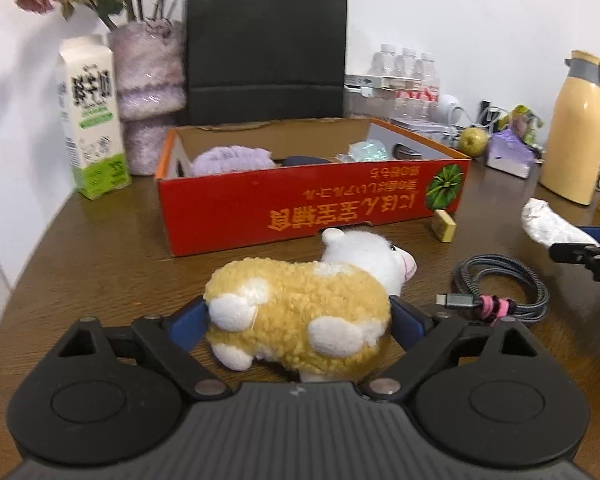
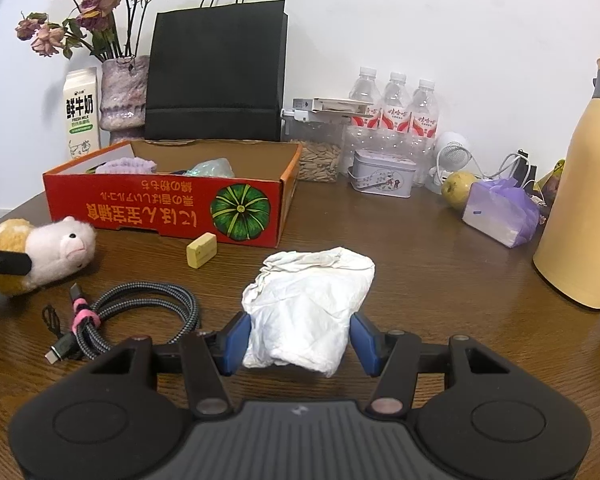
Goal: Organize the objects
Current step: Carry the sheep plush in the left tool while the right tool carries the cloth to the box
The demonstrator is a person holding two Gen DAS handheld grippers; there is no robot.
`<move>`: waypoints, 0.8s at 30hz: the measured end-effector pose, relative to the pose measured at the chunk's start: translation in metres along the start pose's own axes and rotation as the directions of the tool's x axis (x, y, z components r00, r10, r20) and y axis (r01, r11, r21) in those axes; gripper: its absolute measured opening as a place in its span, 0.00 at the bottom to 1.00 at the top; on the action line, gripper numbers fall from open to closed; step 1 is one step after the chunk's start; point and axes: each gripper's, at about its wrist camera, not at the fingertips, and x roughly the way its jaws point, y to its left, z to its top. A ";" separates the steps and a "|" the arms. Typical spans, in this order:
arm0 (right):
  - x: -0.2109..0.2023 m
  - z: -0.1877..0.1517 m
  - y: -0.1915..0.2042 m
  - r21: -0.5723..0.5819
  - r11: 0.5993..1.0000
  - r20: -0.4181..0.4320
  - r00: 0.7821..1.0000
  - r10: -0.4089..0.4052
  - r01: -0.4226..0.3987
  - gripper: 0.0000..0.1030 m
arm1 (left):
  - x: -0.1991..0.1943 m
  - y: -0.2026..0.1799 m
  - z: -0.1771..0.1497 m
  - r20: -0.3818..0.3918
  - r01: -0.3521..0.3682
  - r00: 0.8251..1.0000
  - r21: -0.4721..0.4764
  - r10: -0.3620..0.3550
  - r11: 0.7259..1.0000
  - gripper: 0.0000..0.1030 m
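My left gripper (image 1: 298, 314) is shut on a yellow and white plush sheep (image 1: 300, 304), its blue pads pressed against both flanks, just above the wooden table (image 1: 100, 264); the sheep also shows in the right wrist view (image 2: 40, 252). My right gripper (image 2: 300, 336) is shut on a crumpled white paper wad (image 2: 308, 300), also seen in the left wrist view (image 1: 548, 224). A red cardboard box (image 1: 300, 200) stands open behind the sheep, holding a purple fluffy item (image 1: 230, 160) and other things; it also shows in the right wrist view (image 2: 160, 208).
A coiled grey cable (image 2: 140, 312) and a small yellow block (image 2: 201, 249) lie in front of the box. A milk carton (image 2: 81, 114), flower vase (image 2: 124, 92), black paper bag (image 2: 216, 76), water bottles (image 2: 396, 100), tin (image 2: 382, 176) and yellow thermos (image 2: 584, 200) stand behind and right.
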 end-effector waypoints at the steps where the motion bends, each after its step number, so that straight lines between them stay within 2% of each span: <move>1: 0.000 0.000 0.000 0.002 1.000 0.001 1.000 0.000 0.000 0.52 | -0.002 -0.001 -0.001 0.001 -0.024 1.000 -0.008 0.024 1.000 0.89; 4: 0.000 0.000 -0.001 0.007 1.000 0.002 1.000 0.004 -0.004 0.52 | -0.011 -0.008 -0.005 0.002 -0.089 0.996 -0.030 0.089 0.996 0.88; 9: -0.002 0.000 -0.002 0.013 1.000 0.012 1.000 0.021 -0.022 0.52 | -0.031 -0.027 -0.014 -0.014 -0.199 0.980 -0.090 0.198 0.976 0.88; 16: -0.009 -0.001 -0.002 0.010 0.998 0.049 0.997 0.064 -0.064 0.52 | -0.051 -0.043 -0.024 -0.018 -0.251 0.968 -0.162 0.251 0.954 0.88; 24: -0.024 -0.005 0.014 -0.036 0.987 0.079 0.984 0.158 -0.155 0.52 | -0.066 -0.059 -0.028 0.004 -0.296 0.953 -0.209 0.304 0.932 0.87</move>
